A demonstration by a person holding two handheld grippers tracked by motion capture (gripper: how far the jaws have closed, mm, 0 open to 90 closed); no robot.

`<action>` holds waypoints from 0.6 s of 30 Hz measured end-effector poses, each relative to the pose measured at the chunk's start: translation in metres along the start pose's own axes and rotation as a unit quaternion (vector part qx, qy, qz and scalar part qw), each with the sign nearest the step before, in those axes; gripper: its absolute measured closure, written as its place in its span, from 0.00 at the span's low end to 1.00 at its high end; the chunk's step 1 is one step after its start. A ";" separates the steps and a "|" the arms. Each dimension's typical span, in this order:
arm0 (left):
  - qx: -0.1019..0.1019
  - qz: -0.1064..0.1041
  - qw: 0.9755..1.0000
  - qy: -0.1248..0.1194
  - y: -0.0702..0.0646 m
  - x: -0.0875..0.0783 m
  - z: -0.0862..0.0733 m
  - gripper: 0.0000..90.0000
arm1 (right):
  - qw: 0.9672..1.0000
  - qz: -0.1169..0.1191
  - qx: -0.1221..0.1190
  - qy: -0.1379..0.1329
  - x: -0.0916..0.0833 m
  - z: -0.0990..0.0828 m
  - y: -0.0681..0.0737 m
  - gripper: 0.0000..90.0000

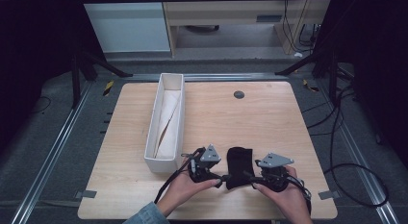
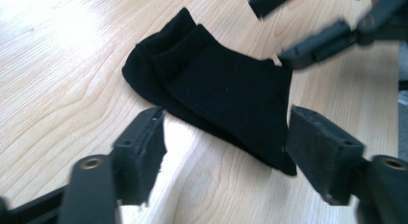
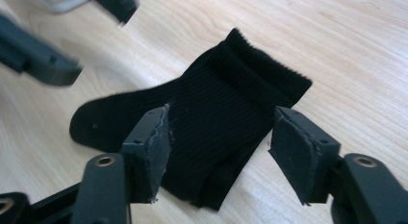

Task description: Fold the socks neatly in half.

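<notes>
The big light wooden worktop (image 1: 269, 118) holds a long white box (image 1: 166, 123) on its left part, with pale cloth (image 1: 166, 120) lying inside. Near the front edge lies a black ribbed folded sock (image 1: 239, 165), flat on the wood, between the two grippers. The left gripper (image 1: 216, 178) sits at the sock's left side and the right gripper (image 1: 250, 178) at its right side. Both have their jaws spread apart, with the sock lying loose below them, not pinched.
</notes>
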State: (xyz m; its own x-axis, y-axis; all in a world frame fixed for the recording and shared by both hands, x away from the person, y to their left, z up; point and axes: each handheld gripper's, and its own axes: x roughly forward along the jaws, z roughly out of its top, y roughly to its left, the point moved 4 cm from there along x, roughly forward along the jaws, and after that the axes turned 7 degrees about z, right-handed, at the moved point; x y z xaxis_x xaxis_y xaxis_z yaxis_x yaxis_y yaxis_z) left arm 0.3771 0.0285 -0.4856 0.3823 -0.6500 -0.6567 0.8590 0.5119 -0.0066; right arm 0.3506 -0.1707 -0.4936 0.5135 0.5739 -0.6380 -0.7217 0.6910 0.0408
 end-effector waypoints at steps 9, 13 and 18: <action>-0.004 0.002 1.000 -0.026 0.007 0.008 0.012 0.46 | 1.000 0.008 -0.019 -0.011 -0.011 -0.003 0.012 0.63; 0.007 0.006 1.000 -0.020 0.007 0.014 0.016 0.55 | 1.000 0.013 -0.028 -0.007 -0.013 -0.007 0.019 0.68; 0.007 0.003 1.000 -0.013 0.007 0.020 0.020 0.62 | 0.999 0.013 -0.034 -0.004 -0.015 -0.009 0.023 0.71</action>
State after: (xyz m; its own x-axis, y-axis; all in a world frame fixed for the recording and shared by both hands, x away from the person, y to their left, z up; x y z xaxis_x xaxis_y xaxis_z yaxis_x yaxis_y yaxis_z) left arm 0.3975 0.0082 -0.4838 0.3957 -0.6617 -0.6368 0.8615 0.5077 0.0078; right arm 0.3225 -0.1676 -0.4903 0.4982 0.5946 -0.6311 -0.7644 0.6447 0.0040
